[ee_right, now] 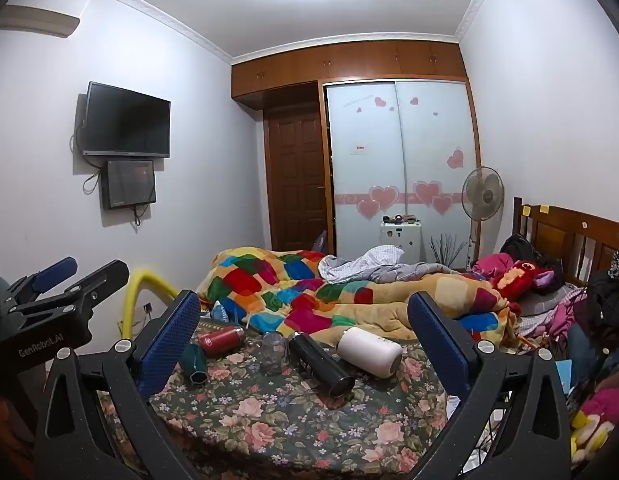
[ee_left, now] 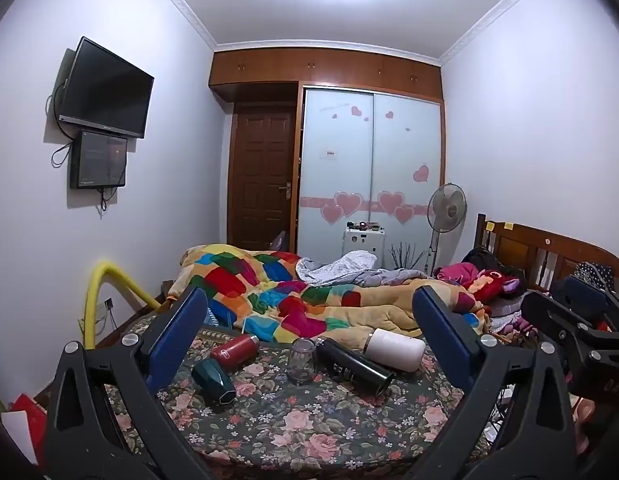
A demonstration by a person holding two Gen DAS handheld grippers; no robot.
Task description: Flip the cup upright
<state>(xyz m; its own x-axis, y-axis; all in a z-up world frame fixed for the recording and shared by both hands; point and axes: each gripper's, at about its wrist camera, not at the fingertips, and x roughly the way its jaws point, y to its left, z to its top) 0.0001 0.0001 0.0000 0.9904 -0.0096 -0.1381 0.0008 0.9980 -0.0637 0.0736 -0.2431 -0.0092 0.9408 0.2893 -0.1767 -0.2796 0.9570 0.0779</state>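
Several cups lie on a floral cloth (ee_left: 293, 424) (ee_right: 277, 412). A red flask (ee_left: 234, 351) (ee_right: 221, 341), a dark green cup (ee_left: 213, 380) (ee_right: 193, 364), a black flask (ee_left: 355, 368) (ee_right: 320, 364) and a white tumbler (ee_left: 395, 349) (ee_right: 369, 352) lie on their sides. A clear glass (ee_left: 301, 360) (ee_right: 273, 353) stands mouth down. My left gripper (ee_left: 309, 344) is open and empty, well short of the cups. My right gripper (ee_right: 305, 340) is open and empty too, beside the left one.
A bed with a patchwork quilt (ee_left: 285, 292) lies right behind the cups. A yellow hose (ee_left: 105, 296) arches at the left. A wooden headboard (ee_left: 549, 252) and piled clothes sit at the right. A fan (ee_left: 447, 208) stands by the wardrobe.
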